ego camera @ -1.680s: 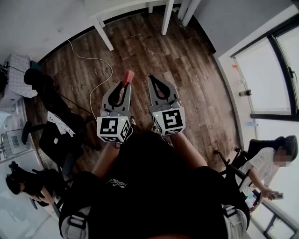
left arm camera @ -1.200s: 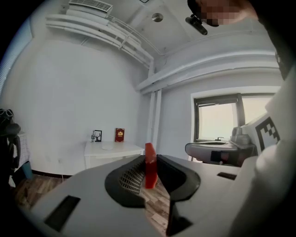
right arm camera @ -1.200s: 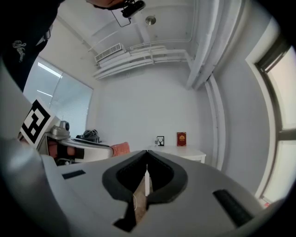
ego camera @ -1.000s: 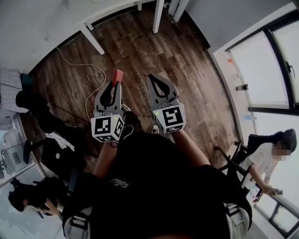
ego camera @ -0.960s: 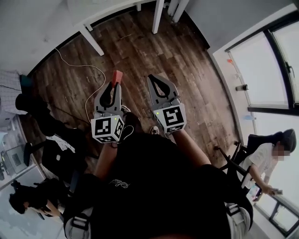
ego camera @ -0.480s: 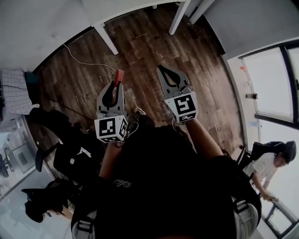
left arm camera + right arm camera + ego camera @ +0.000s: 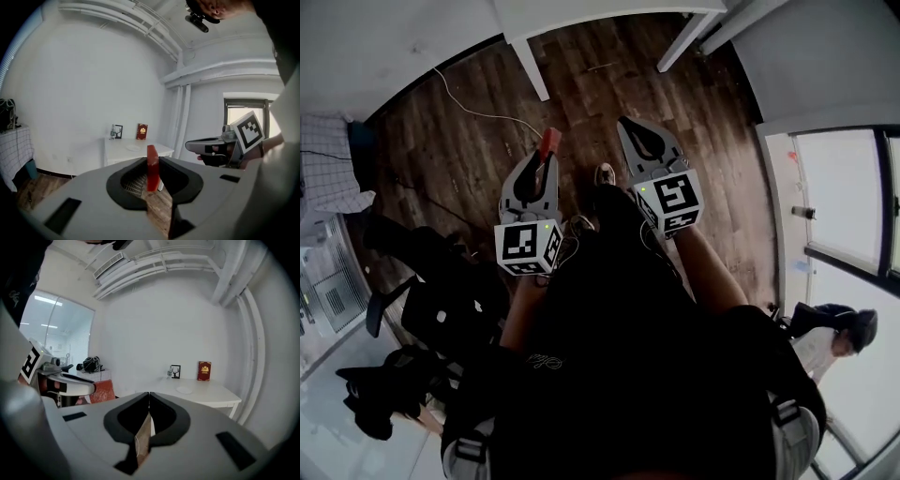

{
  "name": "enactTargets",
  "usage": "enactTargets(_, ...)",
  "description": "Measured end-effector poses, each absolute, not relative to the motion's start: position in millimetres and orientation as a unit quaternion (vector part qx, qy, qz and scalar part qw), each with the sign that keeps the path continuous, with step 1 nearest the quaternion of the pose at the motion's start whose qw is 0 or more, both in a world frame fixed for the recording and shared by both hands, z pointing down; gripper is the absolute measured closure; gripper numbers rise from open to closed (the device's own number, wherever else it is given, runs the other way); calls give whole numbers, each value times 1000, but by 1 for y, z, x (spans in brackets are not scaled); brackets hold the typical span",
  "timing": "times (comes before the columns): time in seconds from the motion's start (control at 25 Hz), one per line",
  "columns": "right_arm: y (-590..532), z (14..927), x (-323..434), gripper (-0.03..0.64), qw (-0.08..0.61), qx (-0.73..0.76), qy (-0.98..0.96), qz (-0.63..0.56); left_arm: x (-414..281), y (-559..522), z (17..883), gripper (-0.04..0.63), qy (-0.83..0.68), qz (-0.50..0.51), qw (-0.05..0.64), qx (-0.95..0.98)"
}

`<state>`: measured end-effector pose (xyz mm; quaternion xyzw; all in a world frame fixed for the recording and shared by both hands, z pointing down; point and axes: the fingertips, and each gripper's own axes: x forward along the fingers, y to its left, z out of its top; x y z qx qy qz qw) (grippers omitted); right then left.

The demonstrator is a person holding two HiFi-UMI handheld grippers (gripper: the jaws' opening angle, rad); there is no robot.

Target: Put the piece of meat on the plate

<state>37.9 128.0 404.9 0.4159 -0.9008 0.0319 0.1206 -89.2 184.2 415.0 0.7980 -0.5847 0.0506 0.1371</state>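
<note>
Head view: left gripper (image 7: 542, 165) fingers clamped on red piece of meat (image 7: 548, 142); meat sticks out at 12 o'clock past tips, above wooden floor (image 7: 581, 84). Right gripper (image 7: 631, 125) fingers together, nothing between. White counter (image 7: 600, 11) at 12 o'clock, well apart. Right gripper view: plate (image 7: 184, 390) on counter, 1 o'clock from fingers.

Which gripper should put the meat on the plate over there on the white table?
The left gripper. Its jaws are shut on the red piece of meat, so it only needs carrying to the plate on the white table ahead. The right gripper is shut with nothing in it.
</note>
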Motion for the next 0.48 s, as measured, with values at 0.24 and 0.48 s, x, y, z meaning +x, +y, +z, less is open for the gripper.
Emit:
enactTargets(0.24,56,402,3,595,86,401,-910,52,-117,124,404,515,-594,76,109,794)
enactTargets(0.48,-17,386,-18,595,72,380,-921,44,-129,38,383,515,-591,91,88,797)
